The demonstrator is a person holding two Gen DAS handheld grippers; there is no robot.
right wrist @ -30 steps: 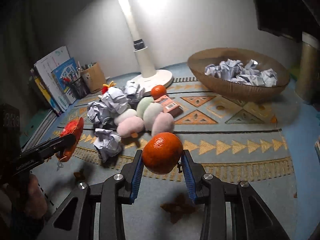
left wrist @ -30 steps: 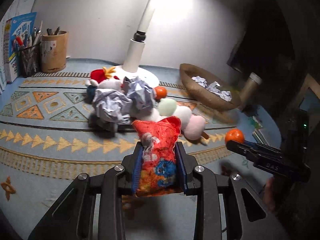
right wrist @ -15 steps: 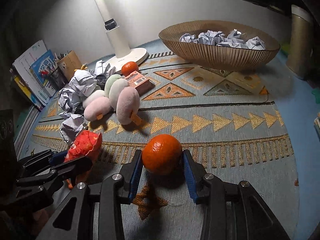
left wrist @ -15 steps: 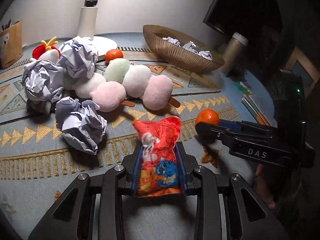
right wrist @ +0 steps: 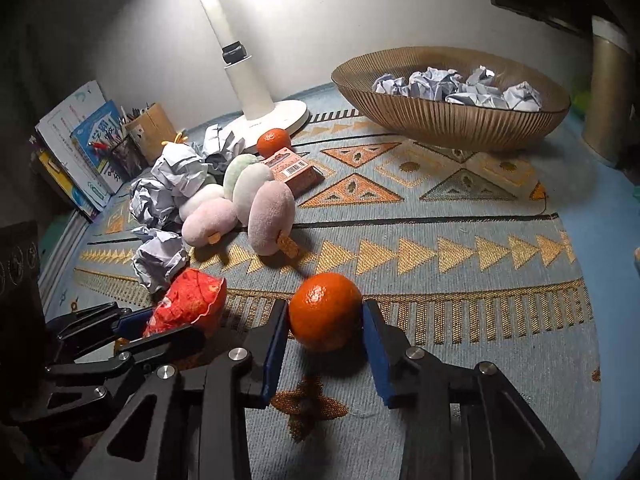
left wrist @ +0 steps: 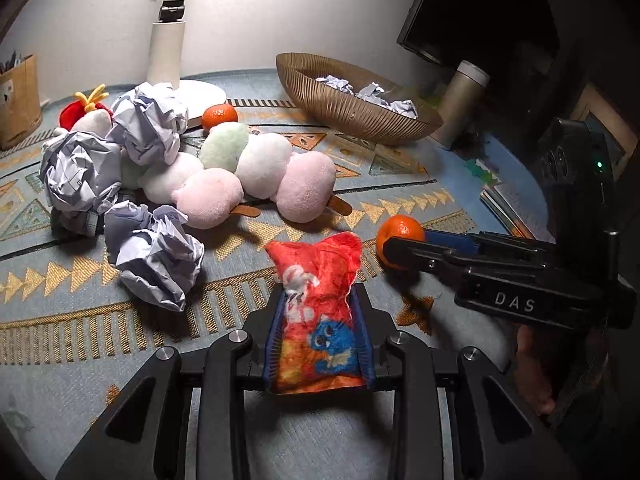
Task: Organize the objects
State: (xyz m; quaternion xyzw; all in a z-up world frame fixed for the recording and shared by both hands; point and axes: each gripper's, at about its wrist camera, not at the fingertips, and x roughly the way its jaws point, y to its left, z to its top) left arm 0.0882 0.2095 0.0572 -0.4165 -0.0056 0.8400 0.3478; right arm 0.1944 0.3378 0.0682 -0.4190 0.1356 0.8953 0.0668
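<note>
My left gripper (left wrist: 318, 332) is shut on a red plush snack bag (left wrist: 318, 316) with a blue figure on it, low over the rug's near edge. It also shows at the left of the right wrist view (right wrist: 186, 304). My right gripper (right wrist: 326, 340) holds its pads around an orange tangerine (right wrist: 325, 310) that sits on the rug; there is a small gap at the right pad. The same tangerine (left wrist: 400, 236) shows to the right of the bag in the left wrist view.
A pile of pastel plush dumplings (left wrist: 248, 172), crumpled paper balls (left wrist: 154, 256), a second tangerine (left wrist: 219, 117) and an orange box (right wrist: 294, 170) lies beyond. A lamp base (right wrist: 276, 116) and a woven bowl (right wrist: 448, 120) of paper balls stand further back. Books (right wrist: 80, 148) line the left edge.
Both grippers have come down toward the rug's near edge. The tangerine now rests on the rug and the right jaws have opened slightly around it. The left still grips the bag.
</note>
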